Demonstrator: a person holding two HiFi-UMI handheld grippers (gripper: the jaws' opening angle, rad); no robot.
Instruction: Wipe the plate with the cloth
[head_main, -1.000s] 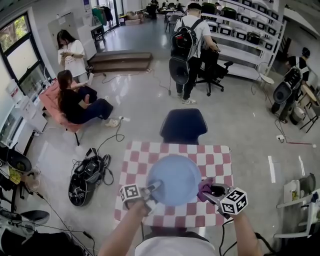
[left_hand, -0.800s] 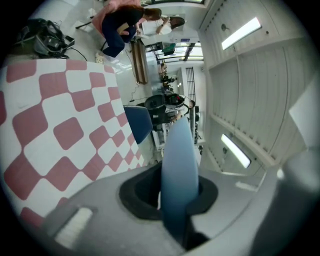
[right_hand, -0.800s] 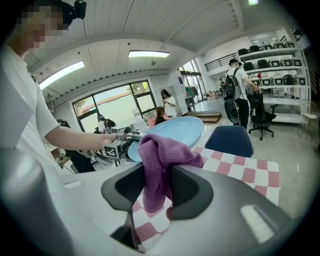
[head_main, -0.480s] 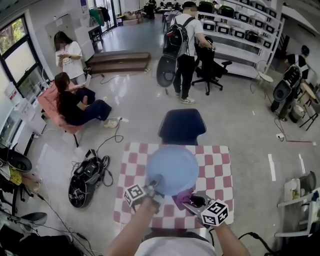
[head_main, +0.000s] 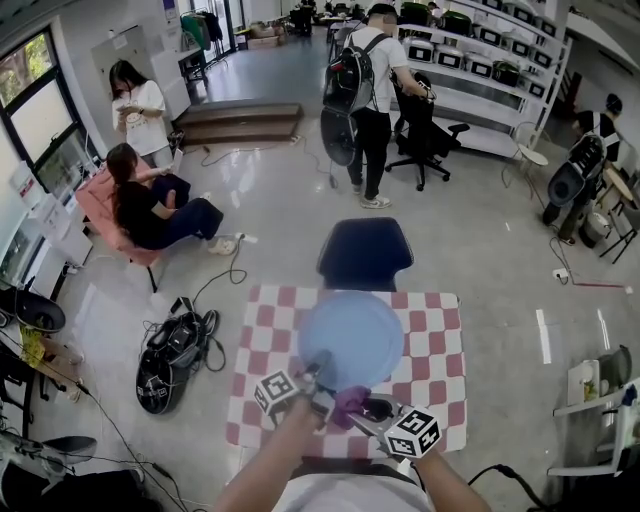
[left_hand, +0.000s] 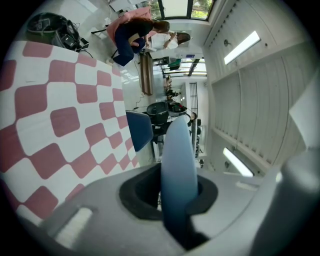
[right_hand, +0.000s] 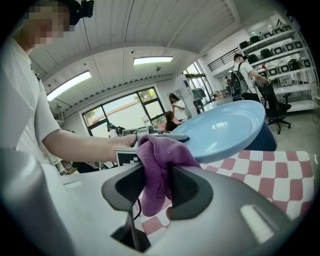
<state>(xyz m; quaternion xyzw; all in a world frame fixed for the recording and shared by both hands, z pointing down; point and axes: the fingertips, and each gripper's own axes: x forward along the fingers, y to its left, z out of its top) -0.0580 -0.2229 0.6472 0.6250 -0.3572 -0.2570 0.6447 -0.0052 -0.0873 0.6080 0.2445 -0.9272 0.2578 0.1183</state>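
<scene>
left gripper (left_hand: 176, 200) pinches near rim of round pale-blue plate (head_main: 352, 335), tilted above checked table (head_main: 445, 365) | right gripper (right_hand: 157, 190) clamps soft purple cloth (right_hand: 162, 157) at plate's near edge | plate stiff, likely slippery: hold rim

The plate (right_hand: 227, 127) looks smooth and shiny, and bright spots of light sit on it. It may be hard plastic or glazed pottery; I cannot tell which. The cloth (right_hand: 161, 162) is soft and fuzzy and looks dull. The left gripper (left_hand: 175, 192) and the right gripper (right_hand: 157, 187) have smooth grey plastic bodies, a bit dull. Their black pads (right_hand: 127, 187) look dull too, like rubber. The table (head_main: 445, 345) has a red and white checked cover, flat and not shiny, right out to its edges. The floor (head_main: 480, 240) is smooth and shines.
</scene>
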